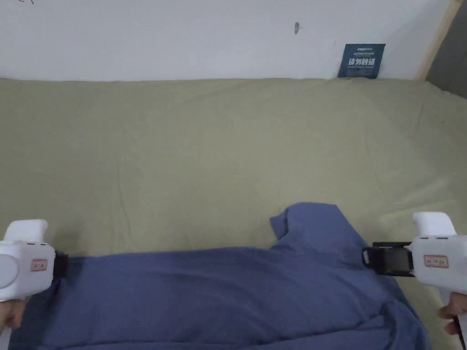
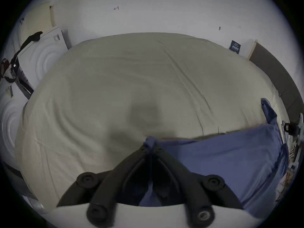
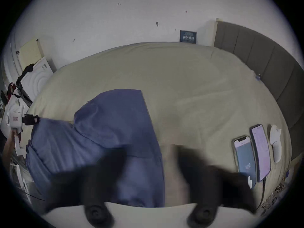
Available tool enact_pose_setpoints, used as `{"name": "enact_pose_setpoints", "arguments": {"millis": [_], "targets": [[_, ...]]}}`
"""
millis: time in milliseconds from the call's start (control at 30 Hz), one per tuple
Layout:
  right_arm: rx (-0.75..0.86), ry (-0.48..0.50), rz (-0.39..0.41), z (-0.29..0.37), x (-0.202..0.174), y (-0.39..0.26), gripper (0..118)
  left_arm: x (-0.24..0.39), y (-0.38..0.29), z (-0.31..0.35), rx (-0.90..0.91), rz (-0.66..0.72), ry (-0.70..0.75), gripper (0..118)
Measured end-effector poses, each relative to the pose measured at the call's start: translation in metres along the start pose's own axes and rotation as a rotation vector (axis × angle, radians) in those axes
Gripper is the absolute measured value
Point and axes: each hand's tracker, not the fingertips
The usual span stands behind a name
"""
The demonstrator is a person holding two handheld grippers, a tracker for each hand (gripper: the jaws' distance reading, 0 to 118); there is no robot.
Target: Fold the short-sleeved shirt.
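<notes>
**Blue shirt stretched between two claws on the bed**

The left claw has its two black jaws pressed together on a small bunch of blue cloth, which sticks out just past the tips in the left gripper view. In the head view this claw sits at the left corner of the shirt, with its white plastic body beside it and a part of the person's hand below.

The right claw is spread wide. Its jaws look blurred in the right gripper view; one jaw lies over the blue cloth and the other over the sheet, with the shirt's edge in the gap between them. In the head view the right claw is at the right edge of the shirt, near the sleeve. Whether a jaw touches the cloth I cannot tell. The fingers of the right hand hold the white handle from below.

The shirt is of soft, matte blue fabric with light wrinkles. It lies flat and wide on the near part of the bed, and the short sleeve points away from the person with a rounded, folded end.

The bed sheet is pale olive, smooth, with thin long creases. On it, to the right of the shirt, lie two phones side by side and a small white object. A grey padded headboard stands behind them.
</notes>
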Motion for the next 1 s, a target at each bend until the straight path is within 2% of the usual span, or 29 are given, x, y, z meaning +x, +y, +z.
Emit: {"name": "enact_pose_setpoints", "arguments": {"millis": [67, 133, 200, 233, 267, 333, 367, 400, 433, 467, 533, 600, 833, 1000], "targets": [[0.011, 0.013, 0.026, -0.011, 0.0, 0.014, 117, -0.005, 0.003, 0.0, -0.006, 0.005, -0.002, 1], [-0.085, -0.023, 0.065, -0.027, -0.003, 0.029, 115, -0.005, 0.003, 0.0, -0.012, 0.017, -0.008, 1], [-0.099, -0.031, 0.111, -0.048, -0.008, 0.031, 101, -0.01, 0.006, -0.003, -0.023, 0.035, -0.016, 1], [-0.133, -0.039, 0.126, -0.06, -0.011, 0.03, 89, -0.01, 0.005, -0.003, -0.025, 0.04, -0.017, 1], [-0.164, -0.055, 0.138, -0.067, -0.013, 0.031, 68, -0.009, 0.005, -0.004, -0.029, 0.042, -0.018, 1], [-0.168, -0.087, 0.179, -0.072, -0.018, 0.029, 64, -0.011, 0.006, -0.008, -0.032, 0.041, -0.015, 1], [-0.161, -0.064, 0.169, -0.067, -0.019, 0.029, 64, -0.01, 0.006, -0.007, -0.031, 0.042, -0.013, 1], [-0.151, -0.056, 0.163, -0.059, -0.02, 0.03, 58, -0.01, 0.006, -0.004, -0.031, 0.043, -0.014, 1], [-0.096, -0.023, 0.146, -0.051, -0.02, 0.032, 23, -0.014, 0.007, -0.003, -0.029, 0.043, -0.018, 1], [-0.043, -0.05, 0.113, -0.042, -0.016, 0.032, 1, -0.015, 0.007, 0.001, -0.027, 0.044, -0.023, 1], [-0.048, 0.005, 0.09, -0.028, -0.012, 0.033, 1, -0.018, 0.008, 0.011, -0.027, 0.043, -0.032, 1], [-0.023, -0.002, 0.099, -0.008, -0.013, 0.03, 1, -0.025, 0.008, 0.022, -0.008, 0.054, -0.046, 1], [0.079, 0.069, 0.048, 0.069, -0.009, 0.004, 1, -0.042, -0.011, 0.087, 0.057, 0.061, -0.101, 1], [0.122, 0.082, 0.084, 0.119, -0.012, -0.036, 1, -0.054, -0.052, 0.14, 0.12, 0.063, -0.127, 1]]}}
